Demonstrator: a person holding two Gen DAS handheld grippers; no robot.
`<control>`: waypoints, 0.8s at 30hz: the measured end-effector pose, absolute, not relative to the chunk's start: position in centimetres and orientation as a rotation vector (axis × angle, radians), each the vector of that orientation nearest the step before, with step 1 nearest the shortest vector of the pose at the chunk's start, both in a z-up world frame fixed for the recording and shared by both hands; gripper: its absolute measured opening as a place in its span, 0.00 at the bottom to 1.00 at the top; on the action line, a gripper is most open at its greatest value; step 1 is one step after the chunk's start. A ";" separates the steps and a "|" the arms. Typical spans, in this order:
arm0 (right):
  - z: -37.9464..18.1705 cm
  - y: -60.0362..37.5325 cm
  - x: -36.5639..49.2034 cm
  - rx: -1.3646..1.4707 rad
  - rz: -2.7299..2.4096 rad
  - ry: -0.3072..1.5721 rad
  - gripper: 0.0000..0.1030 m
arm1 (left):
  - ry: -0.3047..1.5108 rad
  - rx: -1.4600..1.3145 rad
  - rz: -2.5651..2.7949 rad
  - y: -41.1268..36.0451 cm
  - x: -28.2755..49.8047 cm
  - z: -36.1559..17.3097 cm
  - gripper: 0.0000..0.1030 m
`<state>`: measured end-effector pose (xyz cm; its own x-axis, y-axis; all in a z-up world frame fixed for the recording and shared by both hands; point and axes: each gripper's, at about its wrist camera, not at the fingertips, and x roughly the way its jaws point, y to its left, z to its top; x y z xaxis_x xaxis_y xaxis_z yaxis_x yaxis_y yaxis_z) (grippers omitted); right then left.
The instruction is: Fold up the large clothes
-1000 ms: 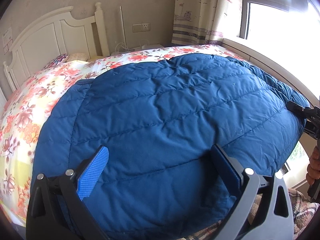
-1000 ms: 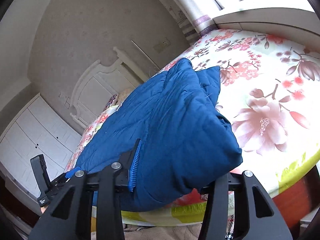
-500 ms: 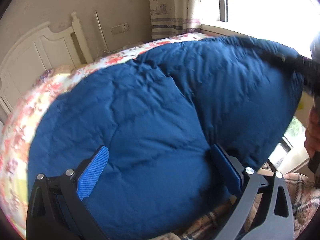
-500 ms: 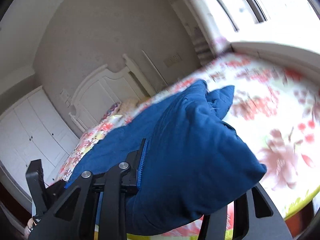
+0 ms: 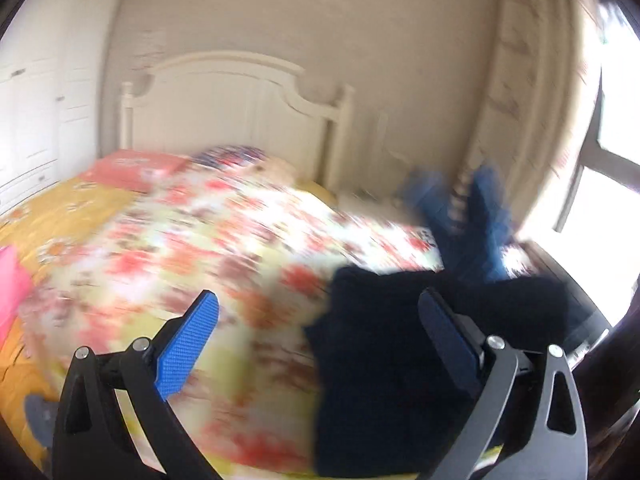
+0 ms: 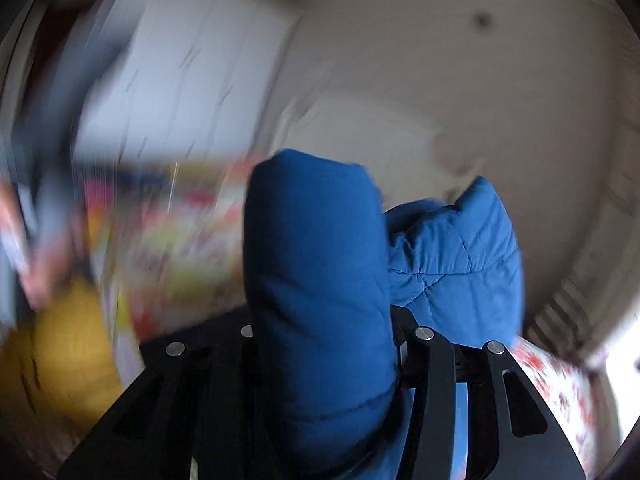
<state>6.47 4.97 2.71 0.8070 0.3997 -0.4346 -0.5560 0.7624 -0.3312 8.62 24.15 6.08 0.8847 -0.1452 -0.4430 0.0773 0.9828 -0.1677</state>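
Since a second ago, the blue quilted jacket [image 6: 320, 280] has left its flat spread across the bed [image 5: 240, 248] and now sits bunched and lifted: in the right wrist view a thick roll of it stands between the fingers of the right gripper [image 6: 324, 344], which pinch it, with a puffed quilted part bulging just to the right of that roll. Both views are heavily blurred. In the left wrist view the jacket [image 5: 384, 352] shows as a dark mass at the right side of the bed, with two brighter blue parts sticking up behind it near the window [image 5: 612, 168]. The left gripper [image 5: 316, 320] has its fingers spread wide; the blue pad [image 5: 188, 344] of the left finger is over bare floral bedding, while the right finger lies against the dark cloth, and whether it touches is not clear. Much of the floral cover, earlier hidden under the jacket, now lies bare, with yellow bedding at the left. A white headboard [image 5: 236, 108] stands at the far end of the bed, and a white wardrobe [image 5: 44, 88] stands to its left.
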 end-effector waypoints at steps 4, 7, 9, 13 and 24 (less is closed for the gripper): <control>-5.9 13.2 5.2 -0.949 0.474 0.330 0.45 | 0.475 -0.151 -0.120 24.9 8.1 6.2 0.97; -7.3 13.3 3.6 -1.008 0.460 0.273 0.45 | 0.497 -0.115 -0.189 23.0 8.8 6.3 0.97; -7.2 13.0 3.8 -0.996 0.458 0.271 0.45 | 0.512 -0.058 -0.261 20.8 10.8 7.0 0.97; -7.7 14.2 1.9 -1.026 0.437 0.250 0.47 | 0.601 0.165 -0.456 12.9 15.6 8.0 0.97; -7.4 13.7 1.1 -1.011 0.429 0.230 0.58 | 0.822 0.468 -0.214 9.4 29.4 -2.9 0.98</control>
<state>1.10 13.73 -7.38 0.8933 0.2401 -0.3798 -0.4493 0.4575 -0.7674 29.39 9.35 -2.92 0.6666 -0.0043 -0.7454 0.3600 0.8775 0.3169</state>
